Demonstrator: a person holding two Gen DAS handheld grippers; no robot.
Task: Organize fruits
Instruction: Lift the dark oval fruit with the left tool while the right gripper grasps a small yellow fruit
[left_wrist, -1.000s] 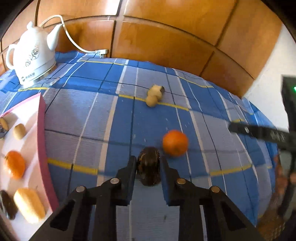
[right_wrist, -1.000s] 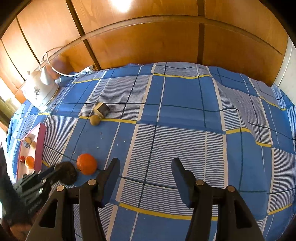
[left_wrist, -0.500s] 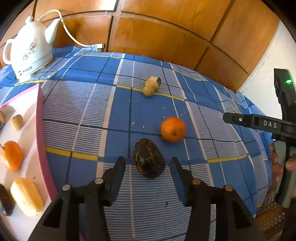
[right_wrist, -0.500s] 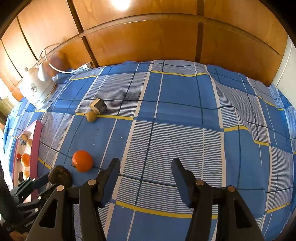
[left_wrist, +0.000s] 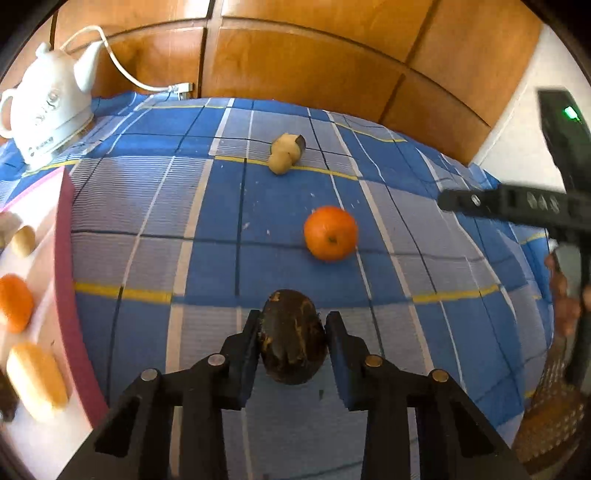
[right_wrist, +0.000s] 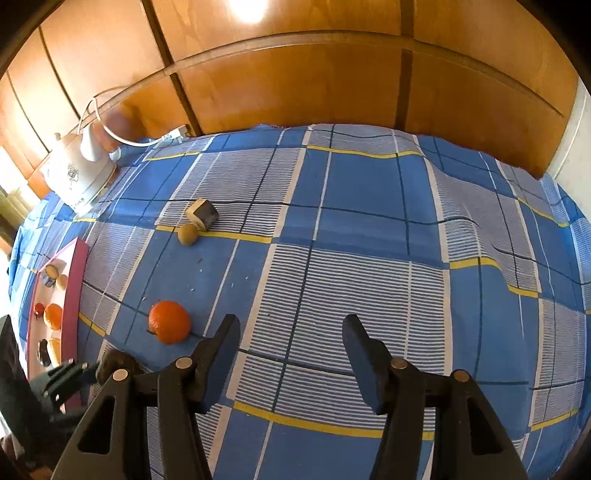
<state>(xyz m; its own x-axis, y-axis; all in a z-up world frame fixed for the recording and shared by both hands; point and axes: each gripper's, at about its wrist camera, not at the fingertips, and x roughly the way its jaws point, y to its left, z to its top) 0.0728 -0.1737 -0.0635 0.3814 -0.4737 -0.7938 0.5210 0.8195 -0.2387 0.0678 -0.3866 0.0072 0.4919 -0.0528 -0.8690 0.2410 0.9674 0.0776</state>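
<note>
Currently the left gripper (left_wrist: 291, 334) points down at the blue plaid tablecloth (left_wrist: 207, 258), with a dark brown oval fruit (left_wrist: 291, 339) sitting between its fingers (left_wrist: 249, 350). Jaws are closing on it; left pad looks to be touching the fruit's side, right pad just beside it with a thin gap, so not a firm clamp yet. Fruit rests on the cloth near the front edge of the tabletop.

Just beyond it and a bit to the right lies an orange (left_wrist: 330, 232), free on the cloth. Farther back, a small tan round fruit (left_wrist: 279, 162) touches a cut piece with dark skin (left_wrist: 293, 144).

Along the left edge: a white tray with a pink rim (left_wrist: 62, 266) holding already sorted items, among them an orange fruit (left_wrist: 14, 302), a yellowish oblong fruit (left_wrist: 37, 374) and a small brownish one (left_wrist: 23, 240); all blurred. White electric kettle (left_wrist: 46, 107) with its cord (left_wrist: 125, 74) stands at the back left corner against the wooden panel wall (left_wrist: 295, 62).

Right gripper (right_wrist: 291, 354) hovers over bare cloth, fingers (right_wrist: 221, 347) spread apart, nothing between them. From the right wrist view the left gripper and the dark fruit show at the lower left, close to the tray's rim, the orange near them.
</note>
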